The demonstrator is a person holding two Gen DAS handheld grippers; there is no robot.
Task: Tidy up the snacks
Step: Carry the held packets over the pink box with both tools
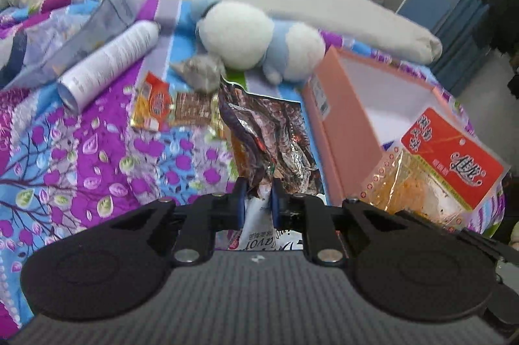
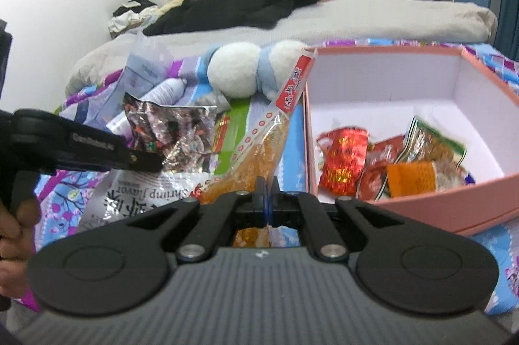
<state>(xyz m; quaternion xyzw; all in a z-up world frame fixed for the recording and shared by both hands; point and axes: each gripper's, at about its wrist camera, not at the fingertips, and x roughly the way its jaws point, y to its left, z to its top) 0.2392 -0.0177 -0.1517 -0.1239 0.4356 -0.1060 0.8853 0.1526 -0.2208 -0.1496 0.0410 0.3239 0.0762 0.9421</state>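
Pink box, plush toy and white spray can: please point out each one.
pink box (image 2: 382,205), right wrist view, near outer wall.
plush toy (image 1: 235,35), left wrist view, white round body.
white spray can (image 1: 110,59), left wrist view, printed side.

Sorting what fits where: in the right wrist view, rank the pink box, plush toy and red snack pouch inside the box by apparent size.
1. pink box
2. plush toy, though it lies farther back, so it may look smaller than it is
3. red snack pouch

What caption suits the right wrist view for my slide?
Right hand-held gripper shut on an orange snack bag beside the pink box of snacks.
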